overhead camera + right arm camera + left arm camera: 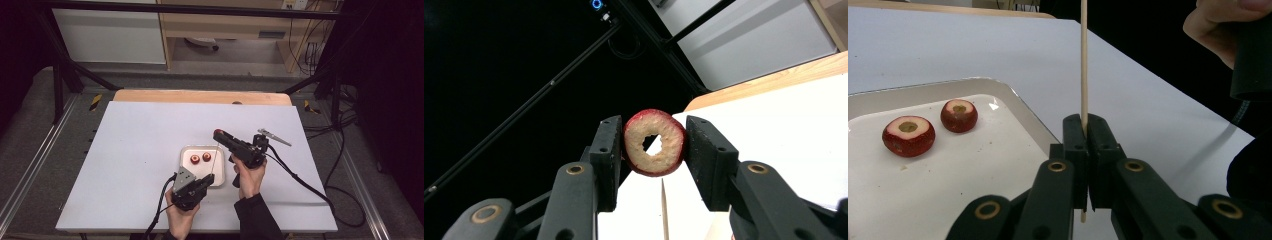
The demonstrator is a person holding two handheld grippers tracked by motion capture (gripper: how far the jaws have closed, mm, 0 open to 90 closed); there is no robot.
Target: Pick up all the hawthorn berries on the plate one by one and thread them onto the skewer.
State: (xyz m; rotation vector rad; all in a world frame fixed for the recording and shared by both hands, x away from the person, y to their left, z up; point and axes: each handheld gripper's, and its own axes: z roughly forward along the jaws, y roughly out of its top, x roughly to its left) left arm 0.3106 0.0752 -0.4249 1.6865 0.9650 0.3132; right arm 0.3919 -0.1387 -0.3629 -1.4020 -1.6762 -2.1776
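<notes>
The white table took up most of what I had from the high view, its far wooden edge half lost under the dark frame, and the room to either side was too black for me to read. On it sat the white tray, whose near right corner I could not see behind the left gripper; in the left gripper view the tray ran off the left and bottom edges. The right gripper was held above the table beyond the tray, tilted, its jaws clamped on a red cored fruit slice, pads pressing both sides, the hole facing the camera. The left gripper's jaws were together on a thin wooden skewer that stood upright, its top cut off by the frame and its lower end just showing beneath the jaws. In the right gripper view the skewer's tip stood below the slice, apart from it. Two more red cored pieces lay in the tray, near each other; whether they touched I could not tell from above.
</notes>
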